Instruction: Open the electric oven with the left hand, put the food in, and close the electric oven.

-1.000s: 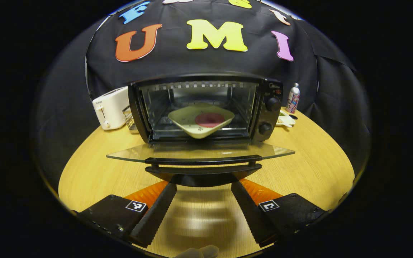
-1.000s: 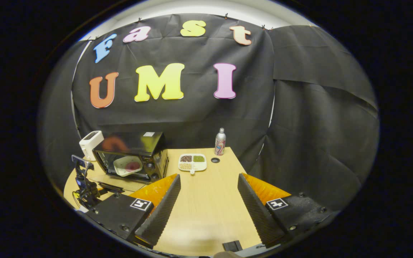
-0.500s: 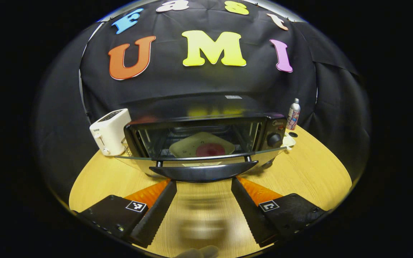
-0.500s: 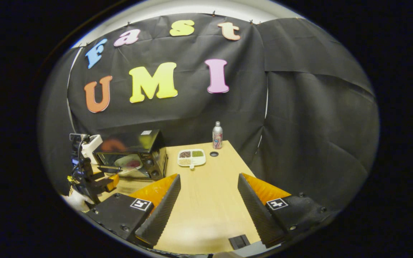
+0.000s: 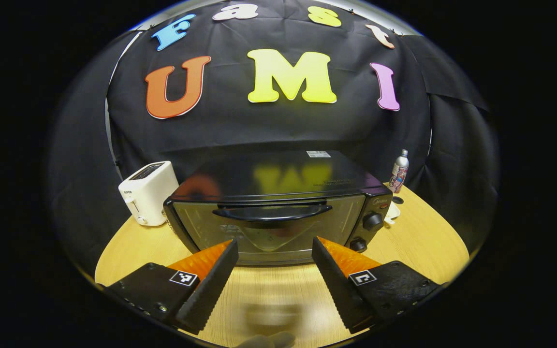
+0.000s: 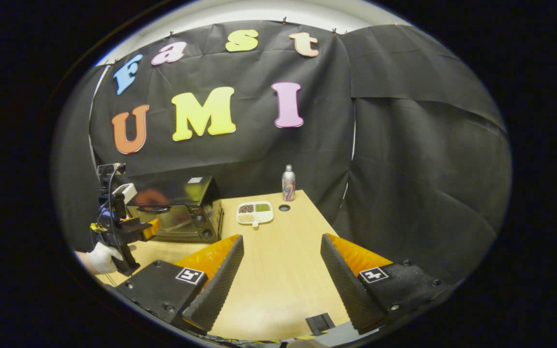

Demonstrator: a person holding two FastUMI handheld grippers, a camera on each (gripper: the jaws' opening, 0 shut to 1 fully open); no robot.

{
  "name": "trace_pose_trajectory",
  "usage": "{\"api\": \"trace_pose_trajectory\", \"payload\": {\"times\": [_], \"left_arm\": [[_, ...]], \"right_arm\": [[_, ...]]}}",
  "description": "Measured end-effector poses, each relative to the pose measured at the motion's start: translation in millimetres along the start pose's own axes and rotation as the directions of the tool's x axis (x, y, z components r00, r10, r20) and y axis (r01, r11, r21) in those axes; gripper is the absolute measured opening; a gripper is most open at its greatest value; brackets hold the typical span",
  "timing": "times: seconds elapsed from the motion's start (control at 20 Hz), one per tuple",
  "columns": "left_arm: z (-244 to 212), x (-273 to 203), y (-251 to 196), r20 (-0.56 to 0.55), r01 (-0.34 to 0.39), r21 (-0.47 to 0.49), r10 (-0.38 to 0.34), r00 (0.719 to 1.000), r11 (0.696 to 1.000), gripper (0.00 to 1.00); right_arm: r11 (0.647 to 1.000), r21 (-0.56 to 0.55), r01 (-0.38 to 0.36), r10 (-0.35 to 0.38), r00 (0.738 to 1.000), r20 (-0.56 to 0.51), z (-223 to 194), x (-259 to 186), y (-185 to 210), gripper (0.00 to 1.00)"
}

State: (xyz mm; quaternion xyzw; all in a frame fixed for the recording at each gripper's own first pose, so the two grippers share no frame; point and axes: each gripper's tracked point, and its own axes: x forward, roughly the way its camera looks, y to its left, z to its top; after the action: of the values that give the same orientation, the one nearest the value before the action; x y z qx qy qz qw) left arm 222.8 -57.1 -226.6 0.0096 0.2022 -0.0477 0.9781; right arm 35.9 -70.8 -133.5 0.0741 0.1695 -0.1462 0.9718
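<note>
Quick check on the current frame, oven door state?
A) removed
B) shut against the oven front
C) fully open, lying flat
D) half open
B: in the left gripper view the oven door stands upright and flush with the oven front, its handle near the top edge; the left claw hangs open just in front of it, holding nothing.

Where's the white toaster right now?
In the left gripper view, the white toaster stands on the wooden table, left of the electric oven, in front of the black cloth wall.
</note>
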Motion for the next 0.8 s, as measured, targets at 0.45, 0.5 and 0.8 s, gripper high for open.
{"api": "trace_pose_trajectory", "payload": {"times": [0.45,0.5,0.8], "left_arm": [[71,-103,10,0.188,0.035,0.0,-0.034,0.982,0.999,0.98],[87,-121,11,0.23,0.04,0.004,-0.04,0.972,0.999,0.98],[137,-234,20,0.366,-0.006,0.009,0.002,0.931,1.0,0.98]], "right_arm": [[0.999,-0.01,-0.05,0.051,0.994,0.1,50,-31,32,0.97],[0.998,-0.014,-0.058,0.059,0.99,0.127,60,-38,38,1.0],[0.991,-0.021,-0.133,0.134,0.956,0.262,108,-78,53,0.97]]}}
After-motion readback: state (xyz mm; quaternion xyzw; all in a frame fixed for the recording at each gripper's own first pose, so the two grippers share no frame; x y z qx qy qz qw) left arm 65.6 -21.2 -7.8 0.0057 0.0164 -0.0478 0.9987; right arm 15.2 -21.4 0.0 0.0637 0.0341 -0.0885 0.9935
